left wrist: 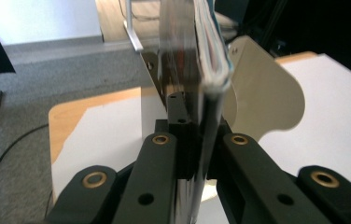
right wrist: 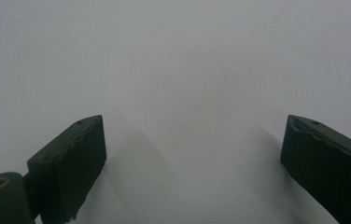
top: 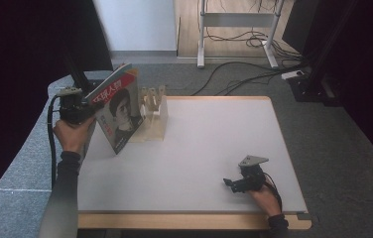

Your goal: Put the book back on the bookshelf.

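We are clamping the left gripper (left wrist: pixel 197 135) on a magazine (top: pixel 117 111) beside the rack (top: pixel 154 115); the right gripper's (right wrist: pixel 192 154) fingers are resting apart over the table (top: pixel 214 144).

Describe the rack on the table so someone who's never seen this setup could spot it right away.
Start at the white-topped table with the wooden edge and go to its far left corner. There stands a pale cream slotted rack with upright divider plates, beside the magazine with a face on its cover held in the left claw. It is the one freestanding object on the table.
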Demonstrator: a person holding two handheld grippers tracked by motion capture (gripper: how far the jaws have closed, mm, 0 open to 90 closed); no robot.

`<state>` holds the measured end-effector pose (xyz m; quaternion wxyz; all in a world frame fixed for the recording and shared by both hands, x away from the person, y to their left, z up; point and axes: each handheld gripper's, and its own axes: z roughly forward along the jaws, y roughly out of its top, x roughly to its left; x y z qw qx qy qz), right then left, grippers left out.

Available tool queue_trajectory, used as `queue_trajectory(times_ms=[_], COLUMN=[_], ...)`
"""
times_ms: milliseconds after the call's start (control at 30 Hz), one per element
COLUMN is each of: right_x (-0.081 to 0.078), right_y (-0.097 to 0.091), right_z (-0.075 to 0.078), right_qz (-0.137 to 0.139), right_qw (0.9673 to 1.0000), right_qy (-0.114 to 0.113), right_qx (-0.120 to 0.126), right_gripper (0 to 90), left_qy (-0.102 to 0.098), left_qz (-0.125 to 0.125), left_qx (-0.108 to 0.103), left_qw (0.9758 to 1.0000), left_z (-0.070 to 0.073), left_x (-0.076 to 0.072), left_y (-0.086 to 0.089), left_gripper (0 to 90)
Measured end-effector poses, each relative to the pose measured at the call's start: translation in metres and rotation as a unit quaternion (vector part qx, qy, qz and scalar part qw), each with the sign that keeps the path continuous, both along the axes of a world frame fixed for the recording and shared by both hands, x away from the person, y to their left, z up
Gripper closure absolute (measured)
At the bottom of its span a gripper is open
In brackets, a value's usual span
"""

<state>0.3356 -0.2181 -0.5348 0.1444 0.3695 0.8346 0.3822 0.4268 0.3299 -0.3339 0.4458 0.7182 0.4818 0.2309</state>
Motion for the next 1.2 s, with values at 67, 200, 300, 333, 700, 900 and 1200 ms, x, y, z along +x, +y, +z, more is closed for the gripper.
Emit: queue_trajectory(times_ms=[67, 200, 300, 333, 700, 900, 1200], right_x=[0.0, 0.0, 0.0, 0.0, -0.001, -0.001, -0.001], right_y=[0.0, 0.0, 0.0, 0.001, 0.003, 0.003, 0.004], right_z=[0.0, 0.0, 0.0, 0.0, 0.0, -0.001, -0.001], right_qz=[-0.001, 0.0, 0.0, -0.001, -0.004, -0.005, -0.007], right_qw=[1.0, 1.0, 1.0, 1.0, 0.9998, 0.9998, 0.9998], right_qy=[0.001, -0.001, -0.002, -0.002, -0.007, -0.008, -0.009], right_qx=[0.001, 0.001, -0.002, -0.002, -0.016, -0.018, -0.018], right_gripper=[6.5, 6.7, 6.7, 6.8, 7.8, 7.8, 7.7], left_qy=[-0.001, 0.001, 0.001, 0.001, -0.003, -0.01, -0.003], left_qz=[0.002, -0.001, 0.002, 0.001, 0.008, -0.003, -0.012], left_qx=[-0.002, 0.007, 0.008, 0.007, 0.027, 0.011, 0.026], left_qw=[1.0, 1.0, 1.0, 1.0, 0.9996, 0.9999, 0.9996], left_z=[-0.001, -0.005, -0.007, -0.008, -0.011, -0.005, -0.005], left_x=[0.0, -0.002, -0.004, -0.004, -0.003, -0.011, -0.032], left_y=[0.0, 0.002, 0.005, 0.005, 0.002, 0.005, 0.013], left_gripper=[87.3, 86.6, 85.3, 83.8, 35.9, 20.9, 5.5])
